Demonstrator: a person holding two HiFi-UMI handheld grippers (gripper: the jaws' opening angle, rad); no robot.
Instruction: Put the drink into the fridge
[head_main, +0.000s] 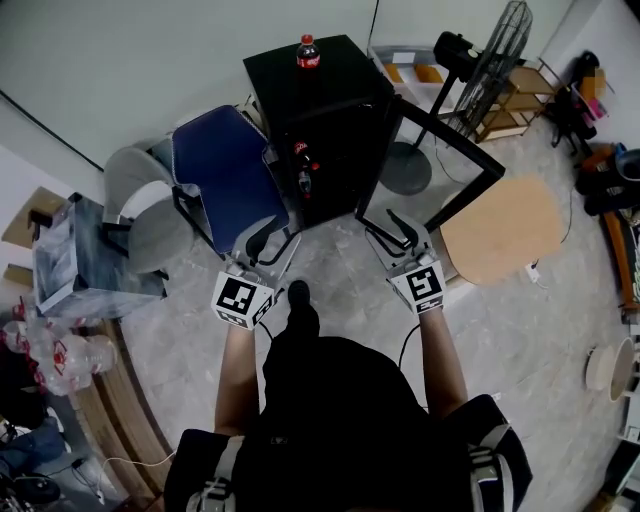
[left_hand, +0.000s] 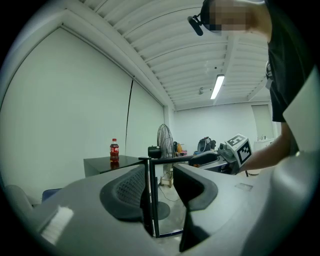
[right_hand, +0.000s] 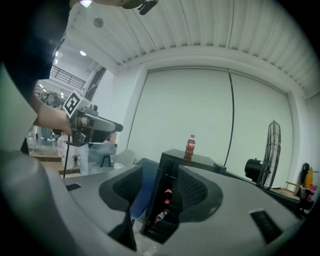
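The drink (head_main: 308, 52) stands upright atop the fridge (head_main: 345, 85), in the head view well ahead of the empty, open-jawed left gripper (head_main: 272, 243) and right gripper (head_main: 398, 232); the left gripper view puts it up-left of its jaws, the right gripper view just above its gap.

Blue chair (head_main: 222, 175), fan (head_main: 500, 60), rnd wood table (head_main: 503, 228)

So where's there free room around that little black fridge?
The fridge top beside the cola bottle is bare, and so is the floor between the blue chair and the open door. Inside, bottles take up room.
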